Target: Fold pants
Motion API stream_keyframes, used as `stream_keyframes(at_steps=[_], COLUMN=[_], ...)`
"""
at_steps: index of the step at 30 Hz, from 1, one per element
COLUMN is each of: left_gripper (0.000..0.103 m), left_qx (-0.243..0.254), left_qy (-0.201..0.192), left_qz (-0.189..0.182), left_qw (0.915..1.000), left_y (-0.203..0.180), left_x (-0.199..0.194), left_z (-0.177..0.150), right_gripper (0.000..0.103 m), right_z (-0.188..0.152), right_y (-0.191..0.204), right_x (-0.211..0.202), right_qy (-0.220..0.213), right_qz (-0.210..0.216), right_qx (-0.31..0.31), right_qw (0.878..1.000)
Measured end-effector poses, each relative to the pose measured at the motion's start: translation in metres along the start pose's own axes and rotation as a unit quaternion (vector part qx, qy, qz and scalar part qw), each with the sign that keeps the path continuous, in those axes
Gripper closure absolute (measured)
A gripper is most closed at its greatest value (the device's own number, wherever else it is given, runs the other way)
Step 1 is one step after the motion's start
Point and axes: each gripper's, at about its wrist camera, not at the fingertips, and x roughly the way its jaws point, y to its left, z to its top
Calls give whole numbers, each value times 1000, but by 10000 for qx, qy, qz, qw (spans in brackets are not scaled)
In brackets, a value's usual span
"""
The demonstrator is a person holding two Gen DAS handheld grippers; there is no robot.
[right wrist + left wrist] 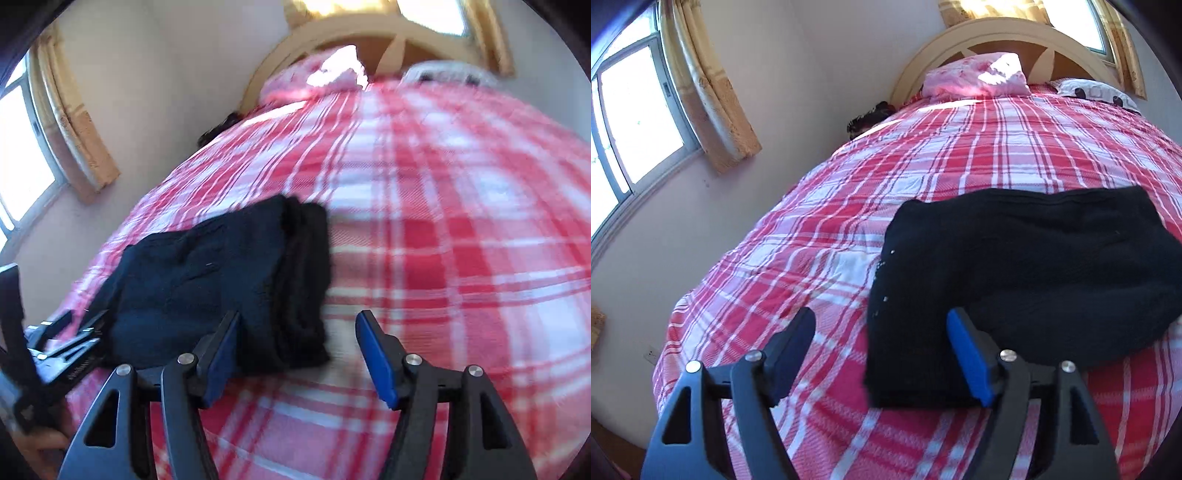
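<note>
The black pants (1027,273) lie folded in a compact bundle on the red and white plaid bedspread (886,184). My left gripper (881,339) is open, its jaws straddling the bundle's near left corner, holding nothing. In the right wrist view the pants (221,280) lie left of centre with stacked folded edges on their right side. My right gripper (299,343) is open at the bundle's near right corner, empty. The left gripper (70,343) shows at the far left edge of that view, beside the pants.
The bed fills both views, with a cream headboard (997,40), a pink pillow (975,77) and a white patterned pillow (1097,92) at its far end. A wall with a curtained window (635,110) runs along the left. Open bedspread (461,240) lies right of the pants.
</note>
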Motion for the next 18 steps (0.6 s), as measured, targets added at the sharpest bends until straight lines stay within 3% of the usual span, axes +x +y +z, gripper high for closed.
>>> stream_keyframes(at_steps=[2,4,8,12,14,18], left_gripper=[21,21,18,16,16,16], left_qx=[-86,-394,-815,-883,-795,-737], left_qy=[30,106,250,368,358,229], left_qz=[-92,-335,-717,-922,-936,-885], left_qw=[9999,9986,9938,9911,9918,9931], left_y=[5,12,16,8,3,3], left_x=[-10,-20,-37,-49,-59,-79], left_z=[-9,-20,-37,-51,-59,-72], right_gripper=[37,37,30,27,27,27], right_z=[-9,-19,-36,-53,-62,-85], right_y=[13,22,24,19,14,8], right_x=[-27,-50,-85,-96,-95,-109], right_qy=[-481,-815,-818,-373,-67,335], right_qz=[-606,-746,-88,582,1007,1265], right_qx=[-411,-609,-276,318,897,1826], right_qw=[9961,9920,9962,9971,9909,9745])
